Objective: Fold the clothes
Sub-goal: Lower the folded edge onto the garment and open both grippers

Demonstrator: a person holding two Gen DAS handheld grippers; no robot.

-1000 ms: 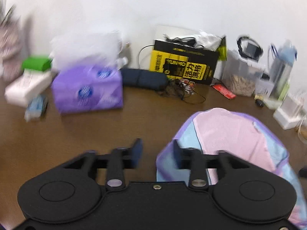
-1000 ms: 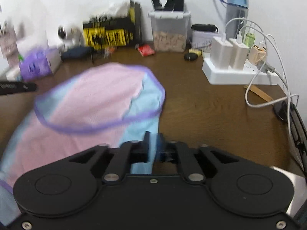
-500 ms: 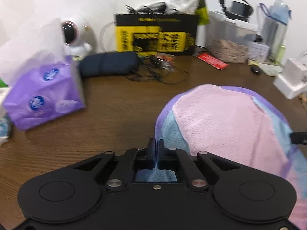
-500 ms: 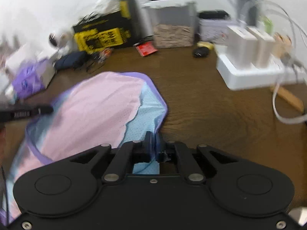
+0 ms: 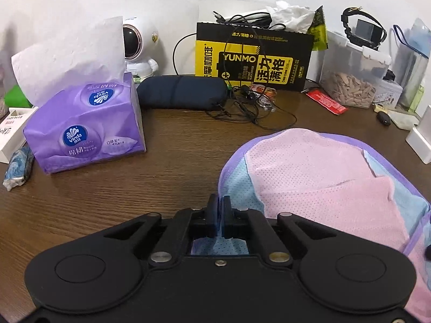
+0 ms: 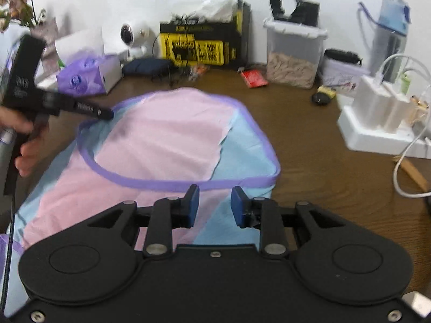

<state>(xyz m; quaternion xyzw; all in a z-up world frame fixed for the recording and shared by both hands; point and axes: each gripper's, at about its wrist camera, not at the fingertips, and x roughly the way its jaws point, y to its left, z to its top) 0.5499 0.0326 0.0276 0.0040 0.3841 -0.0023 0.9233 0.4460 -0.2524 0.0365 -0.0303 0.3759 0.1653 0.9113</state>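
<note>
Left wrist view: the left claw [image 5: 220, 215] is clamped shut on the purple-trimmed edge of the pink and blue garment [image 5: 309, 172], which is spread to the claw's right on the brown surface [image 5: 172, 156], with a purple tissue pack [image 5: 86, 132] seen ahead to the left. Right wrist view: the right claw [image 6: 215, 206] is seen opening, pads apart and gripping nothing, with the garment [image 6: 172, 140] lying under and ahead of it; the left claw [image 6: 106, 113] is seen far left at the garment's edge, held by a hand [image 6: 25, 145].

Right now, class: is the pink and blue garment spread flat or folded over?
Folded: the garment shows a doubled layer, its purple hem lying across it.
</note>
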